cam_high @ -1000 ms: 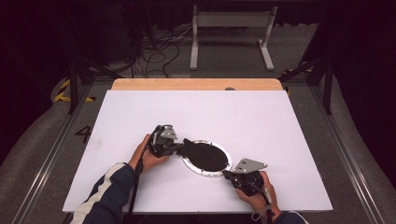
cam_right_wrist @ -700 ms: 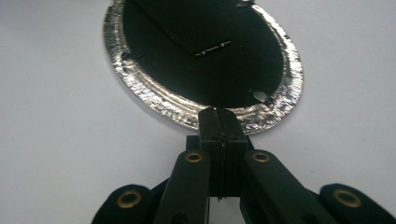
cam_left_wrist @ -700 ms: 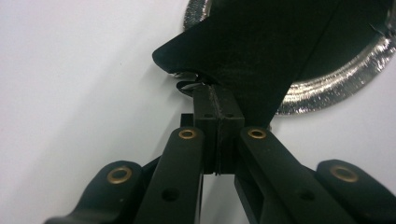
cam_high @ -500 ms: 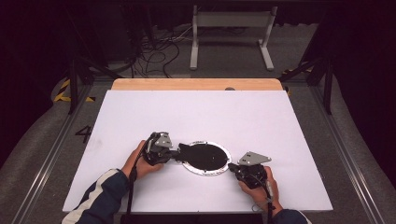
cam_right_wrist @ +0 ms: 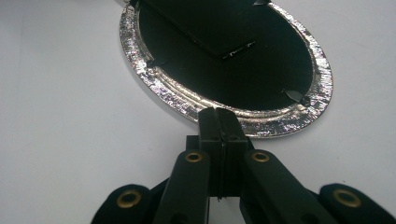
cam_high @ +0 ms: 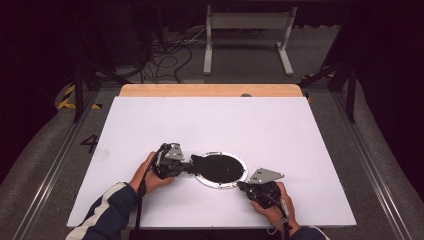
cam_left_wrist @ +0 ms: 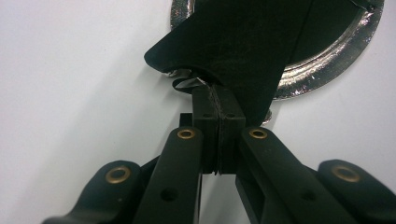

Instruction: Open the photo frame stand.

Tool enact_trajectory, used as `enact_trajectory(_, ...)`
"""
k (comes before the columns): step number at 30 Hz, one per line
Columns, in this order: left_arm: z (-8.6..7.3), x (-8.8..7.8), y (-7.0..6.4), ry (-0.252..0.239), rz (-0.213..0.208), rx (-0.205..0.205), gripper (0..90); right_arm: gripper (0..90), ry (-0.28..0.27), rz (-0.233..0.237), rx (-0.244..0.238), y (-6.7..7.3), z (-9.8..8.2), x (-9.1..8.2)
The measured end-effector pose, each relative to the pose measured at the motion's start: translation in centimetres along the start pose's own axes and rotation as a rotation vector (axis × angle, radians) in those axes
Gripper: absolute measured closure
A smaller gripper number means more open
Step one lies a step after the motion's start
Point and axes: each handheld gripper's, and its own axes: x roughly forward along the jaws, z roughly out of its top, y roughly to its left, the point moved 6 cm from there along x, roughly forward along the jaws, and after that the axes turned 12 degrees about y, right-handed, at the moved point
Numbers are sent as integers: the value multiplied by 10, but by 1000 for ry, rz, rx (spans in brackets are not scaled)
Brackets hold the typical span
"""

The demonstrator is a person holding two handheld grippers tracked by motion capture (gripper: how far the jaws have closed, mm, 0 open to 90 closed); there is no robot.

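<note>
Both hands sit slightly lower toward six o'clock than a second ago, and the oval frame (cam_high: 220,170) has turned flatter between them. White worktop (cam_high: 210,120) has a wooden strip along its far edge, with grey floor, cables and a white stand beyond in a dark room. Left tool (cam_left_wrist: 218,122) pinches the frame's black back flap (cam_left_wrist: 243,51) at nine o'clock, while the right tool (cam_right_wrist: 221,135), pressed together, meets the silver rim (cam_right_wrist: 261,122) at four o'clock.
</note>
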Motion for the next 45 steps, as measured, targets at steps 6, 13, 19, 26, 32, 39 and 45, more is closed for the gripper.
enact_trajectory(6,-1,0,-2,-1,-12,-2,899,900,0,-21,-2,-1,1,1)
enact_trajectory(13,-3,-2,-5,3,-19,17,900,900,-1,-36,4,-5,1,1)
enact_trajectory(19,-7,-4,-14,4,-33,26,900,900,-1,-49,22,-10,1,1)
enact_trajectory(26,-12,-6,-26,4,-40,39,900,900,0,-72,45,-20,6,5)
enact_trajectory(32,-12,-7,-36,9,-44,50,900,900,4,-91,66,-31,14,10)
enact_trajectory(39,-13,-7,-46,9,-55,59,900,900,11,-119,72,-42,25,17)
enact_trajectory(45,-12,-6,-52,1,-73,61,900,900,13,-149,79,-50,39,28)
